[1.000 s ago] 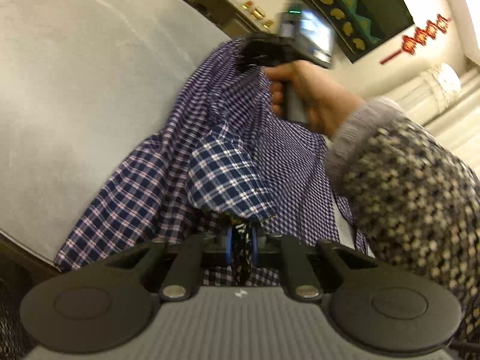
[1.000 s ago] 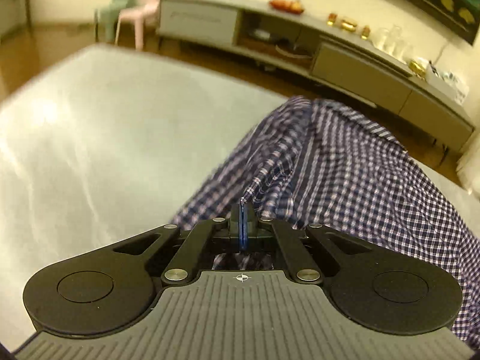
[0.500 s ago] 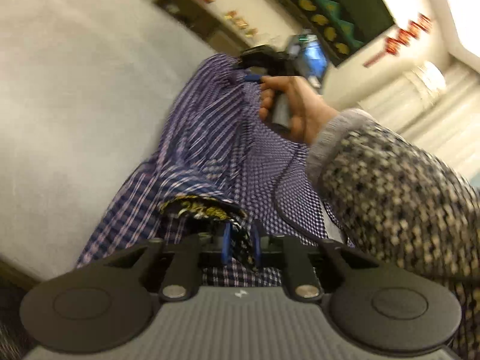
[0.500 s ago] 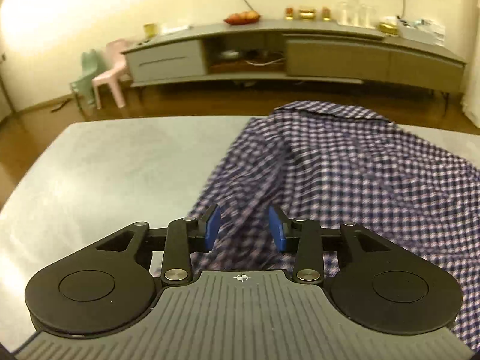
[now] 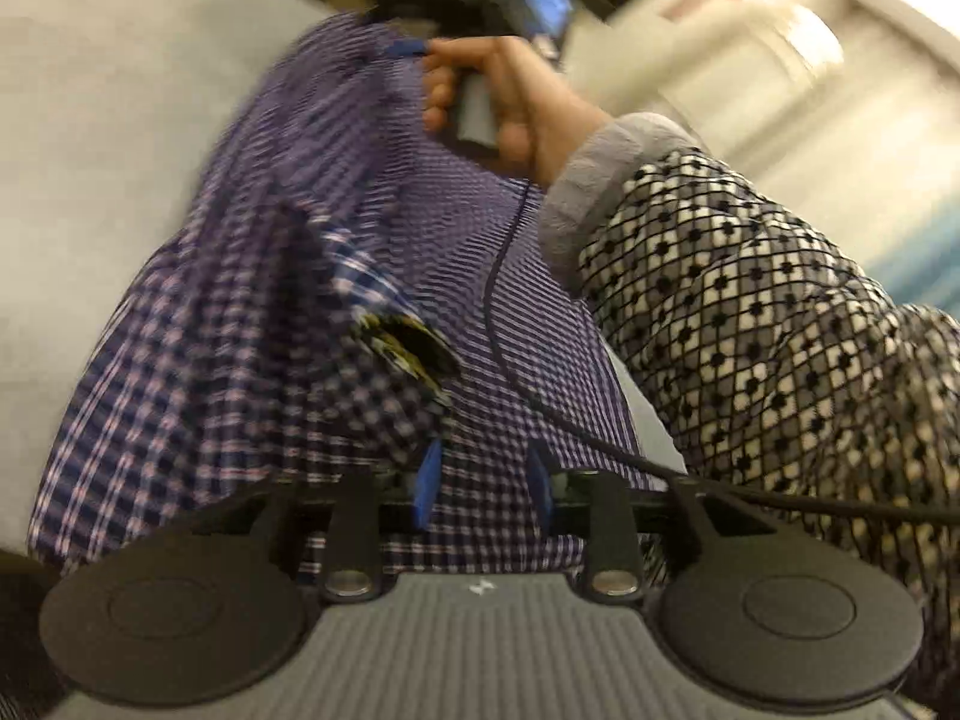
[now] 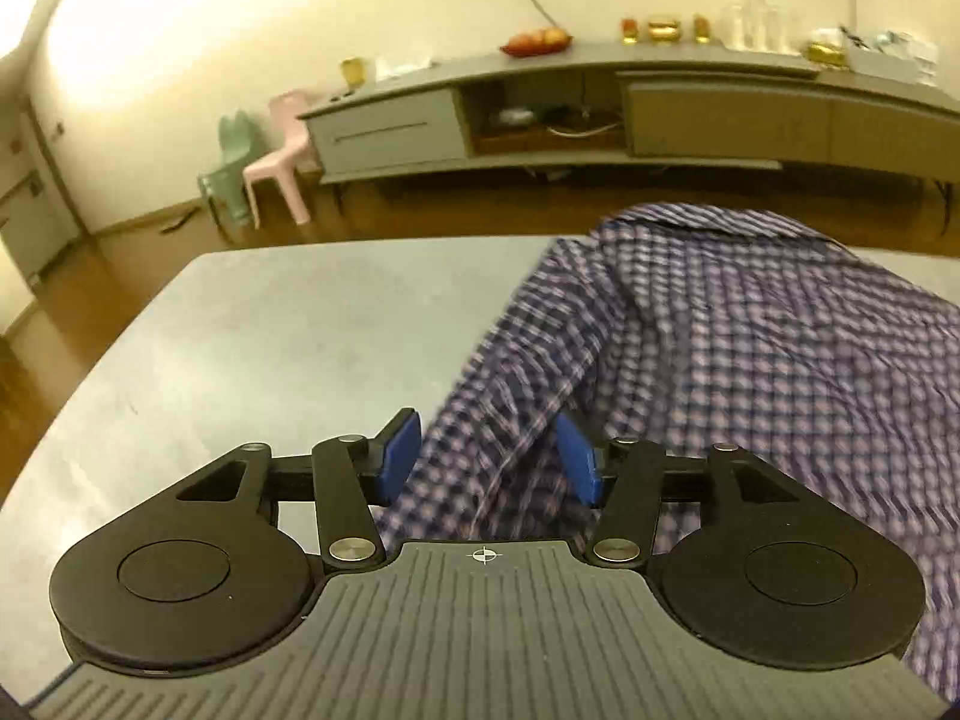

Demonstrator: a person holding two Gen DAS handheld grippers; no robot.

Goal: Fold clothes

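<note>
Both my claws, left claw and right claw, are opening around the checked shirt, so loose cloth may snag the pads and undo the fold.

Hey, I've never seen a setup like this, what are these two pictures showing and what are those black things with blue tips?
A person holds a hand-held gripper in each hand, each carrying its own camera looking along its blue fingers. One picture is from the left gripper, the other from the right gripper. A purple checked shirt lies crumpled on a grey table. Both grippers' jaws are opening with shirt cloth between them, so neither grips it. The left view also shows the person's hand holding the right gripper.
</note>
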